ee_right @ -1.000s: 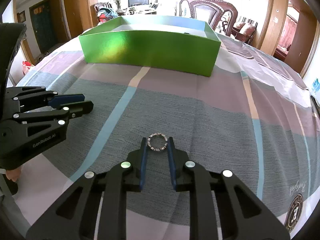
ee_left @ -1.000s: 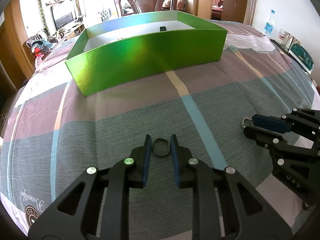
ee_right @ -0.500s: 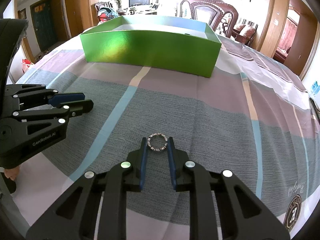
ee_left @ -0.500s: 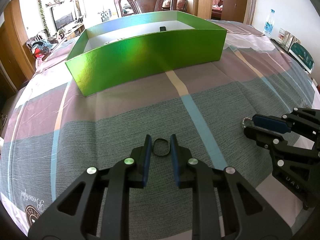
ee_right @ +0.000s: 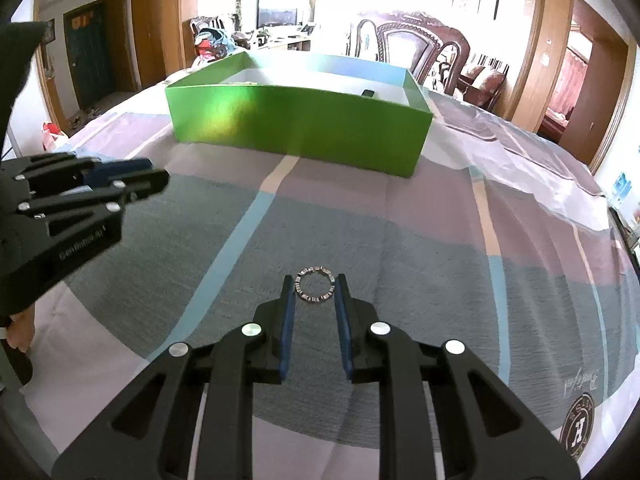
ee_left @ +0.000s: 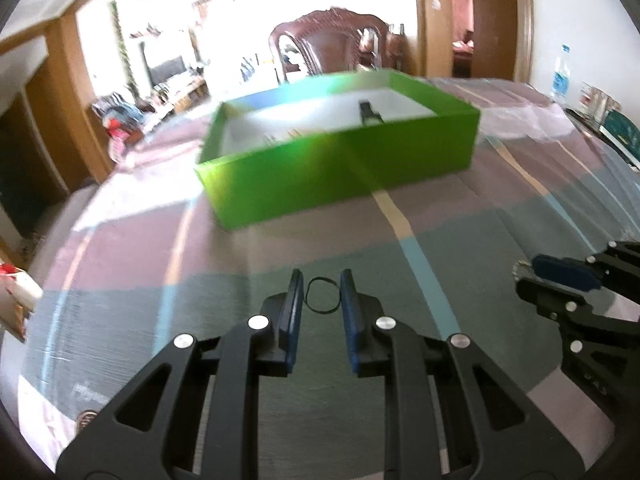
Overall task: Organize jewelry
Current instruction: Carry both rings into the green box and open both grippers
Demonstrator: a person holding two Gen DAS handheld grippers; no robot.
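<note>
Up tilts the left gripper [ee_left: 319, 294], lifting its black ring [ee_left: 322, 295] off the cloth [ee_left: 500, 208]; blur smears that view. Its fingers are pinched on the ring. Right gripper [ee_right: 314, 293] has barely moved, fingers clamped on the silver ring [ee_right: 315, 285] low over the cloth. Both rings are picked, neither delivered: the green box [ee_right: 296, 120] sits ahead, well apart, with a few small pieces already inside. Striped cloth, carved chair [ee_left: 332, 44] behind, bright living room beyond.

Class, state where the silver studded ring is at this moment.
In the right wrist view the silver studded ring sits low at centre, clamped between the right gripper fingers over the striped tablecloth, well short of the green cardboard box.
</note>
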